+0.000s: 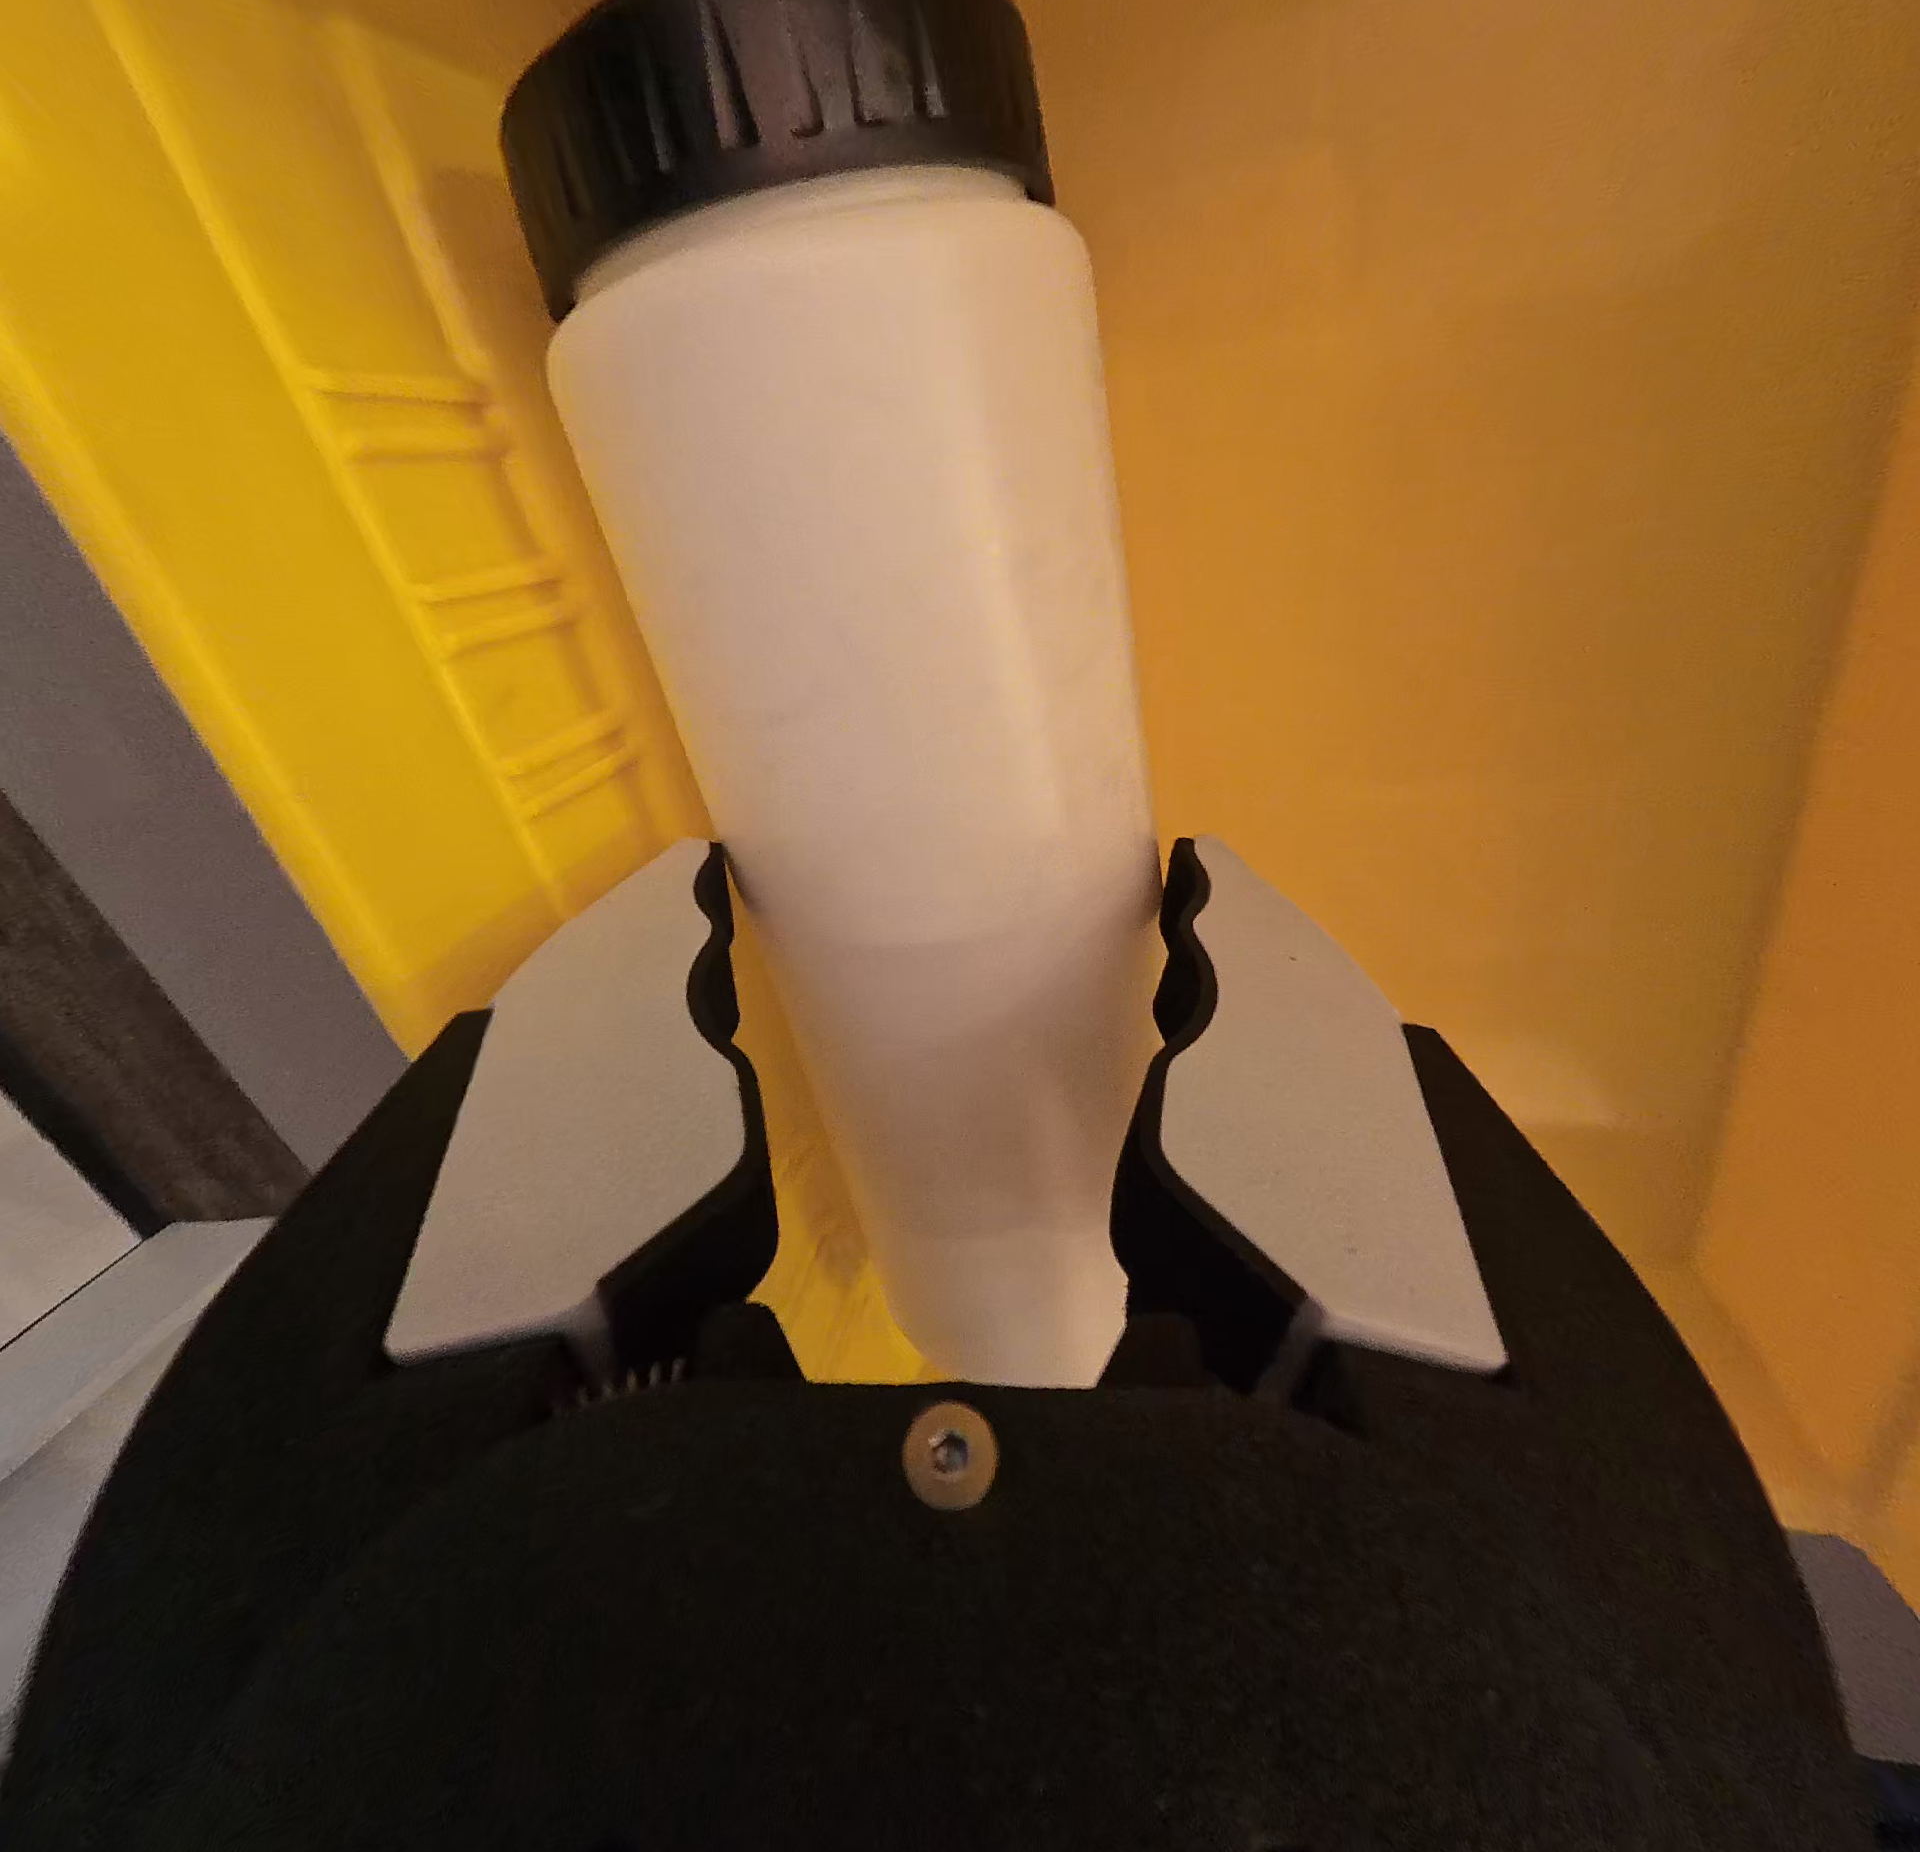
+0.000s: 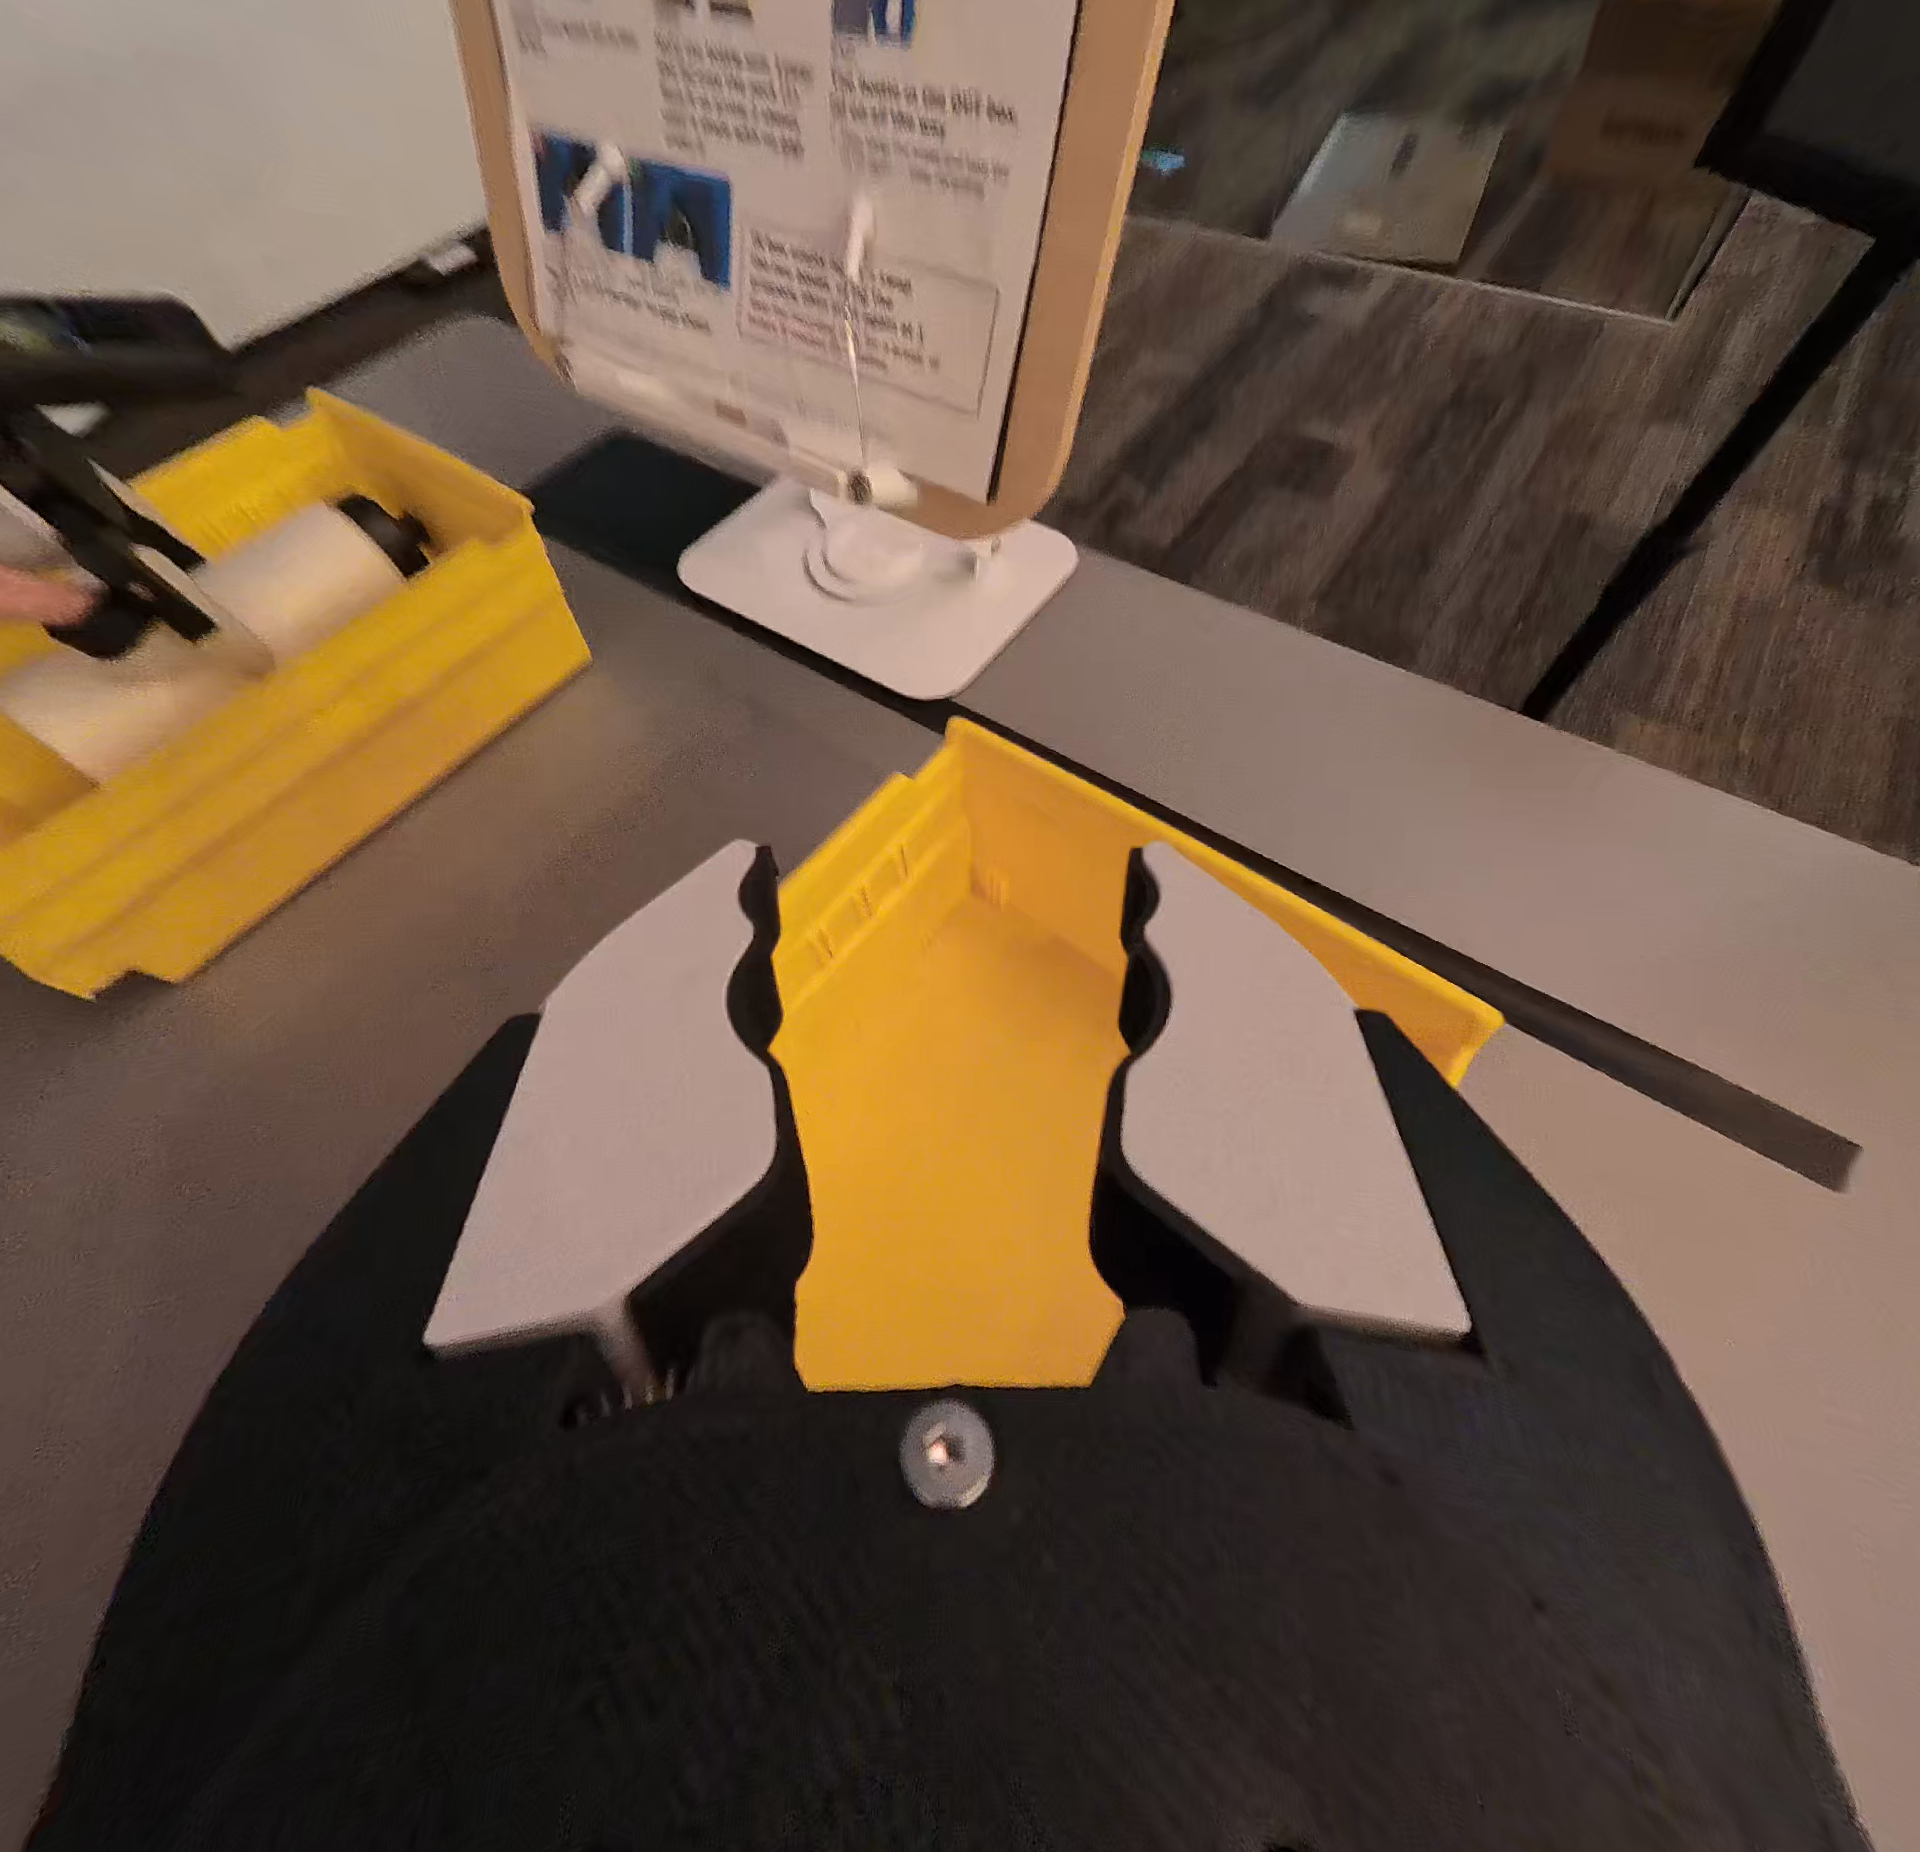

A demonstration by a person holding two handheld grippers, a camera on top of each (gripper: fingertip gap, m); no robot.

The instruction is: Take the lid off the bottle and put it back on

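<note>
Left gripper (image 1: 945,867) is closed around the white bottle (image 1: 862,597), which lies inside a yellow bin (image 2: 312,680) with its black lid (image 1: 769,109) screwed on; right gripper (image 2: 951,872) hangs parted and empty over a second yellow bin (image 2: 966,1023) on the grey worktop (image 2: 582,784).

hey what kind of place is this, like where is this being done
Probably a workstation in an office or lab, set up for a practice task. A grey table holds two yellow bins, a printed instruction sheet on a stand sits at the back, and wood-look flooring lies beyond.
</note>
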